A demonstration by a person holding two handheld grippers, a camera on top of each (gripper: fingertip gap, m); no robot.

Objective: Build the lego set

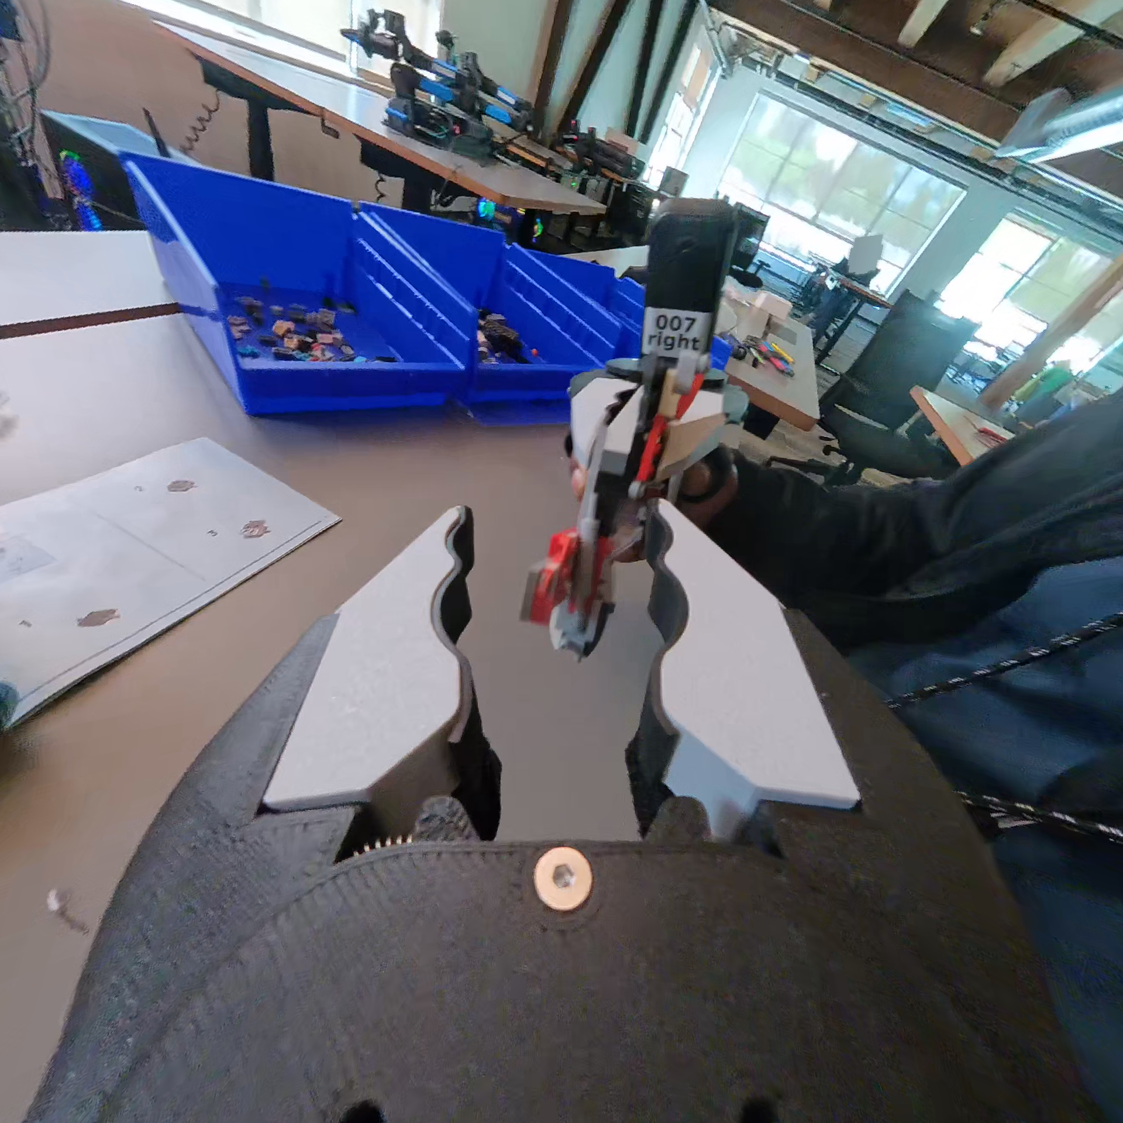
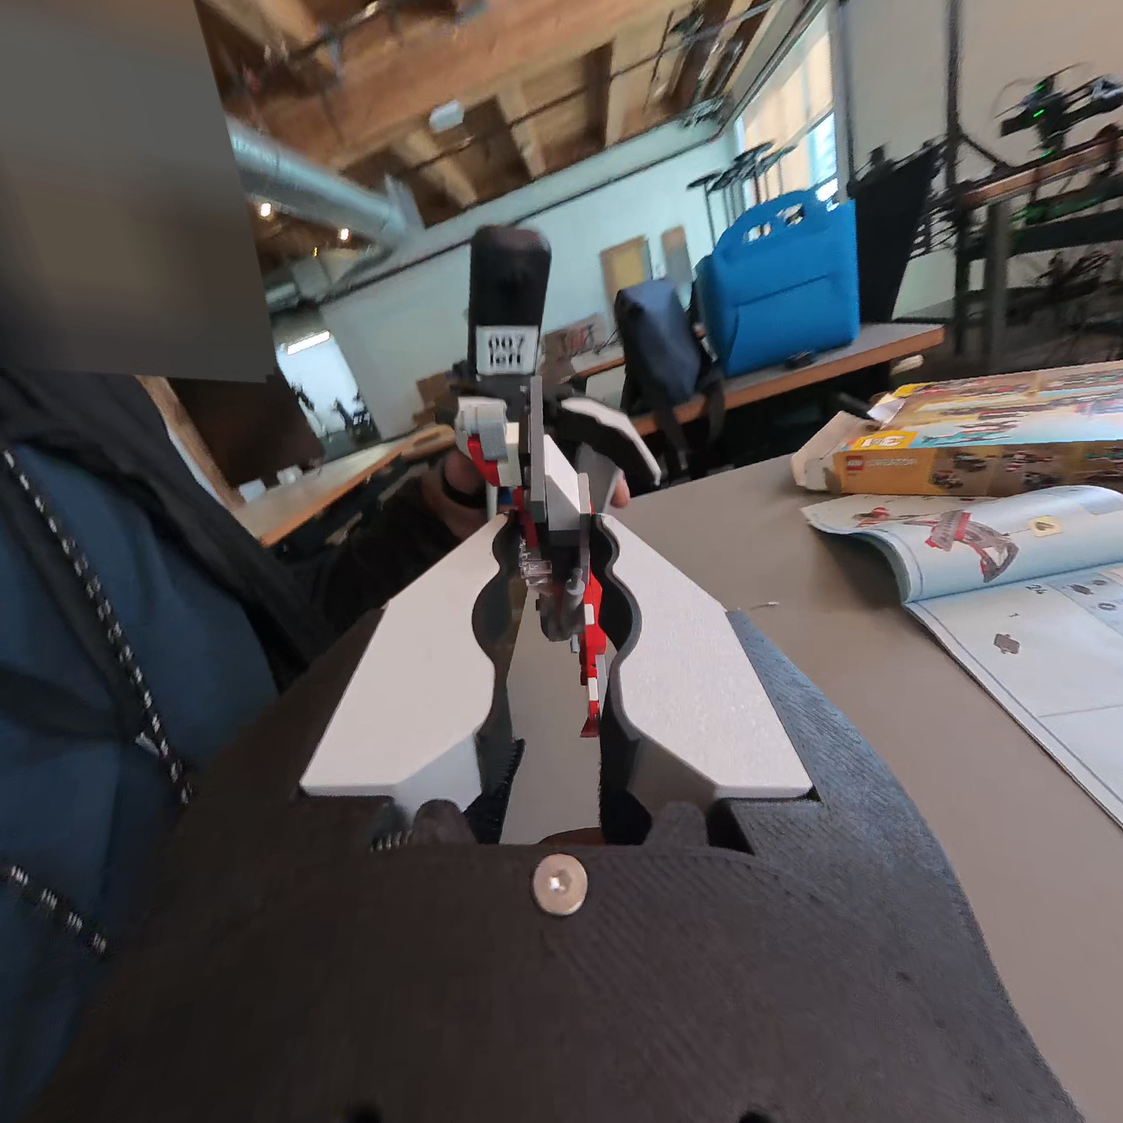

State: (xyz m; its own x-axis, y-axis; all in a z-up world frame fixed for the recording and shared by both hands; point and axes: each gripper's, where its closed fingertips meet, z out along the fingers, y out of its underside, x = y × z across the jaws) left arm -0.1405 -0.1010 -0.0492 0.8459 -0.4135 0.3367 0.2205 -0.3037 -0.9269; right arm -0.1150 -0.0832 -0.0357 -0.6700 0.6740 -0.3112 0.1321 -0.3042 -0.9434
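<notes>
A red and grey lego model sits between the fingers of my right gripper, which is shut on it and holds it above the grey table. In the left wrist view the model hangs from the right gripper and reaches between the fingertips of my left gripper. The left gripper is open with a wide gap, and the model is close to its right finger. The left gripper also shows facing the right wrist camera, partly hidden behind the model.
Two blue bins with several loose pieces stand at the back of the table. An open instruction booklet lies flat, with a yellow lego box behind it. A person's dark sleeve reaches in from the right. My right fingertips sit around 4 cm from my left ones.
</notes>
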